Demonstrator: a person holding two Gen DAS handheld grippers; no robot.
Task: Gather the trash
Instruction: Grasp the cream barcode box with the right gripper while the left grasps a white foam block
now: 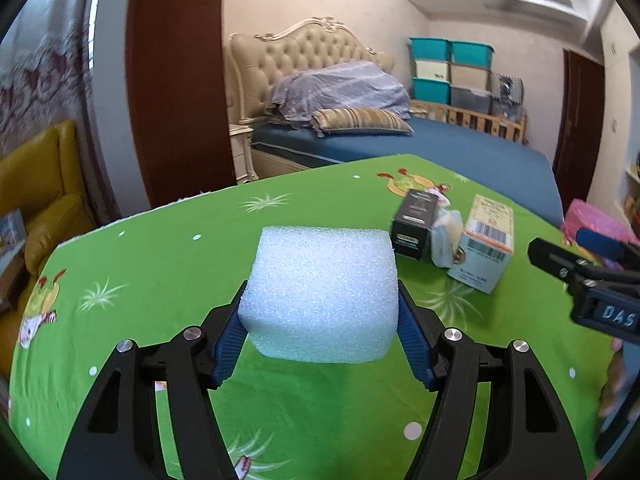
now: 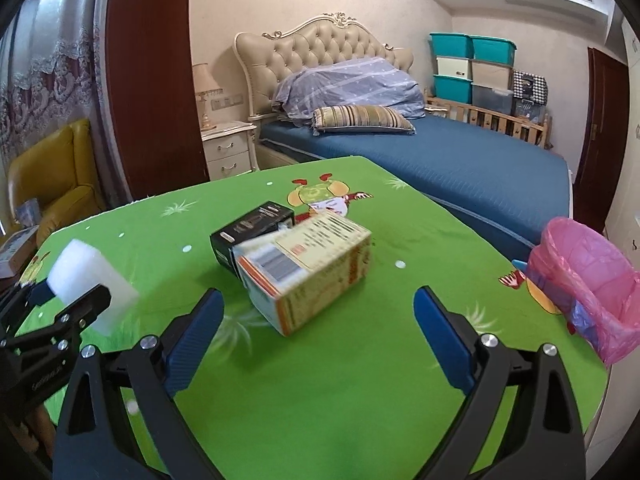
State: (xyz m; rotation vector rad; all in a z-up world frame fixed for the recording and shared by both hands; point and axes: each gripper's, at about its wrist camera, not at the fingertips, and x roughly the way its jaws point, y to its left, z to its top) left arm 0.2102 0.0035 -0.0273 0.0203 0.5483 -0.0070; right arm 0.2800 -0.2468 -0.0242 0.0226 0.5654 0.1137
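A white block of open-cell packing foam (image 1: 322, 294) — chunky, rounded at the corners, grainy all over — sits clamped in the left gripper (image 1: 320, 322), whose ribbed blue pads (image 1: 230, 342) press on both its side faces. The block looks lifted off the green cartoon-printed tablecloth (image 1: 168, 264), a shadow lying beneath it, and its longer side runs away from the gripper towards the bed. That gripper slopes downward over the cloth, its black plastic arms spread in a V.

Take the foam as the landmark. To its right on the cloth lies a small cluster: a glossy black cardboard carton (image 1: 414, 224), a crumpled pale wad (image 1: 447, 236) that I cannot identify, and a cream-and-orange printed cardboard box (image 1: 484, 244) with a barcode on its end flap, tipped on its side. From the right wrist view the printed box's long axis runs from near-left to far-right, barcode end nearest, with the black carton touching it behind.

The right gripper (image 2: 318, 320) hangs over the cloth further right, tilted downward too, its jaws spread wide and gripping nothing — the printed box lies ahead of its blue pads (image 2: 444, 340), apart from them. Farther right again, at the table's edge, stands a bin lined with a crinkly pink plastic bag (image 2: 588, 276), mouth open upward. Beyond the foam stands a bed with a tufted beige headboard (image 1: 304, 56).
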